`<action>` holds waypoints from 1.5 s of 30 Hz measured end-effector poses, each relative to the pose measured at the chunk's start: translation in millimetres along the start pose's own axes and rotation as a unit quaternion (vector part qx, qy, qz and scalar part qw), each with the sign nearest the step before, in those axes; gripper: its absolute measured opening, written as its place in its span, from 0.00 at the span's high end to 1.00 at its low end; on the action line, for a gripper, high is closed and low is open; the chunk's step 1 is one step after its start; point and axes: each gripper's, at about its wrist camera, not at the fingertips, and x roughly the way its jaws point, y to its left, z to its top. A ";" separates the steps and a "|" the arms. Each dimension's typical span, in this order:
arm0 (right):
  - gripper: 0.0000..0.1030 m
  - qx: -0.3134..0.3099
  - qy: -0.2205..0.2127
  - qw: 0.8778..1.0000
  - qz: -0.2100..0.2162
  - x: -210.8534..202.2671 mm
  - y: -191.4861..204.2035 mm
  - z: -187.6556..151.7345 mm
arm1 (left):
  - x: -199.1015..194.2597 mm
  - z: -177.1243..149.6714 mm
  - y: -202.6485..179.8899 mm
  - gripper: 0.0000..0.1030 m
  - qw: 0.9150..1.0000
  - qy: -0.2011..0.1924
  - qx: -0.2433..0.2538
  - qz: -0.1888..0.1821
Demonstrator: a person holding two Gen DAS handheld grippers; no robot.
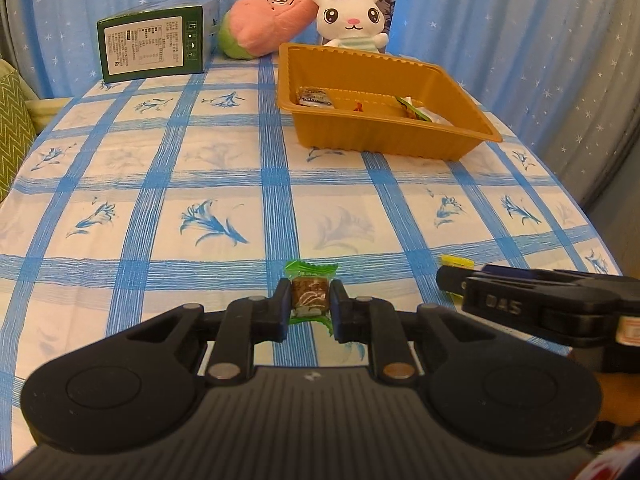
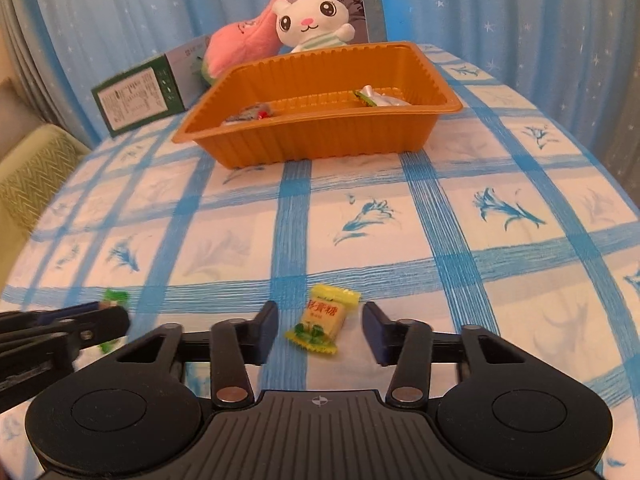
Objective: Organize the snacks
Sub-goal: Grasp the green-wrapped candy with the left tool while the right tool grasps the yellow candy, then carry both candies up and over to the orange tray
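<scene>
1. Left gripper (image 1: 310, 306) pinches a green-wrapped candy (image 1: 310, 295), pads pressed on both its sides, well in front of the orange tray (image 1: 384, 136).
2. Right gripper (image 2: 320, 330) is spread; a yellow-wrapped candy (image 2: 322, 318) lies on the surface (image 2: 360, 220) between its fingers, pads not touching it.
3. Yellow candy also sits well in front of the tray, on the checked blue-and-white cloth.
4. The tray holds a few wrapped snacks (image 1: 316, 98) near its back wall; exact count is hard to tell.
5. Behind the tray: white rabbit plush (image 1: 352, 16) and pink plush (image 1: 272, 20).
6. Left of the tray: green box (image 1: 154, 42).
</scene>
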 end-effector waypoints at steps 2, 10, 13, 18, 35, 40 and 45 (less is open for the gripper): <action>0.65 -0.011 0.001 1.000 -0.012 5.8 3.7 -0.7 | 0.7 -1.1 0.4 0.83 1.000 0.001 -0.001 0.000; 0.80 -0.054 -0.005 0.998 -0.027 6.1 11.2 -7.8 | -0.4 -5.2 1.6 0.83 1.000 0.004 -0.004 -0.001; 0.80 -0.048 -0.011 0.998 -0.024 -4.8 9.9 -8.9 | -2.7 -6.2 0.6 0.83 1.000 0.004 -0.004 -0.001; 0.80 -0.028 -0.015 0.999 -0.014 -27.2 5.4 -9.4 | -12.2 -6.4 -5.6 0.83 1.000 0.001 0.001 -0.003; 0.80 -0.001 -0.047 0.999 -0.001 -96.4 -2.5 -5.9 | -61.4 -1.2 -25.5 0.83 0.999 -0.028 0.005 -0.019; 0.80 -0.002 -0.055 0.998 0.000 -108.2 -1.1 -5.6 | -71.8 -2.3 -27.1 0.83 0.999 -0.033 0.006 -0.021; 0.80 -0.002 -0.059 0.998 0.002 -115.7 0.1 -6.7 | -78.9 -2.7 -27.8 0.83 0.999 -0.038 0.006 -0.021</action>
